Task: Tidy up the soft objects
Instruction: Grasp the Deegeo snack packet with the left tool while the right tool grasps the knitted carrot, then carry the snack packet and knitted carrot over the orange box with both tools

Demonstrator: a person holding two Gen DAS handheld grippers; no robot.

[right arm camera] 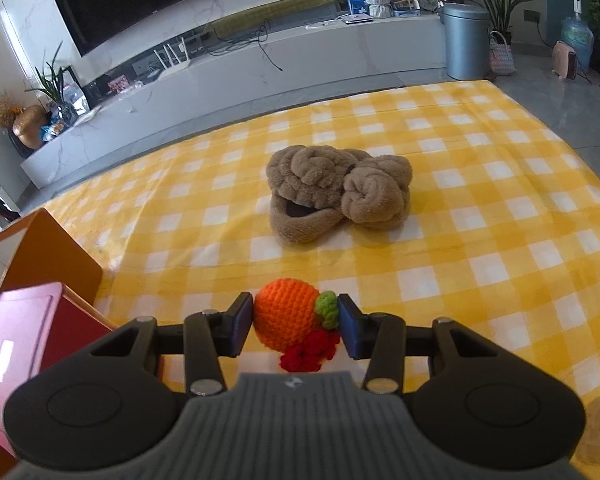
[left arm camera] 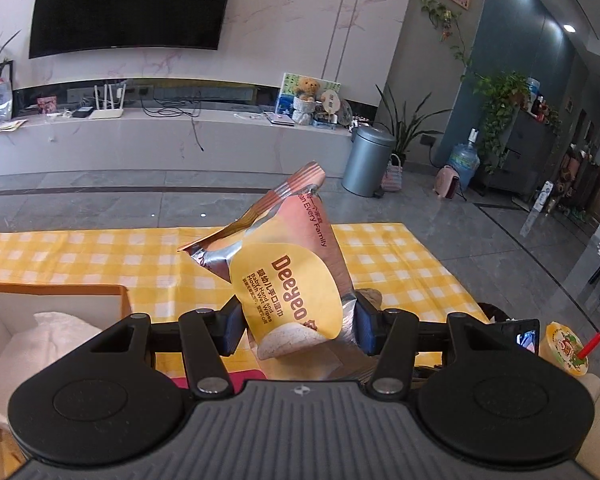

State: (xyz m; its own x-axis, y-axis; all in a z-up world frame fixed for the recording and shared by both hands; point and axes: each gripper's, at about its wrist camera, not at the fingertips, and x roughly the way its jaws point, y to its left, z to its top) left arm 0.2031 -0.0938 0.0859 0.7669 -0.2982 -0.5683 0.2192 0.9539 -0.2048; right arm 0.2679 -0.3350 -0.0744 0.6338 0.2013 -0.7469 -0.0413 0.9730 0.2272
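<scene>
My left gripper (left arm camera: pixel 298 328) is shut on a pack of Deeyeo baby wet wipes (left arm camera: pixel 284 268), orange and silver, held upright above the yellow checked tablecloth (left arm camera: pixel 100 256). An orange box (left arm camera: pixel 56 292) with white soft items inside sits at lower left. My right gripper (right arm camera: pixel 296 326) is shut on an orange crocheted fruit toy (right arm camera: pixel 286 316) with a green leaf and red bits, held just above the tablecloth (right arm camera: pixel 480 240). A pair of brown plush slippers (right arm camera: pixel 336 190) lies mid-table ahead of it.
The orange box (right arm camera: pixel 40 248) and a red lid or box (right arm camera: pixel 24 328) stand at the left in the right wrist view. A drink cup with a red straw (left arm camera: pixel 568 346) and a small screen (left arm camera: pixel 526 338) sit at the right. A grey bin (left arm camera: pixel 366 160) stands on the floor beyond the table.
</scene>
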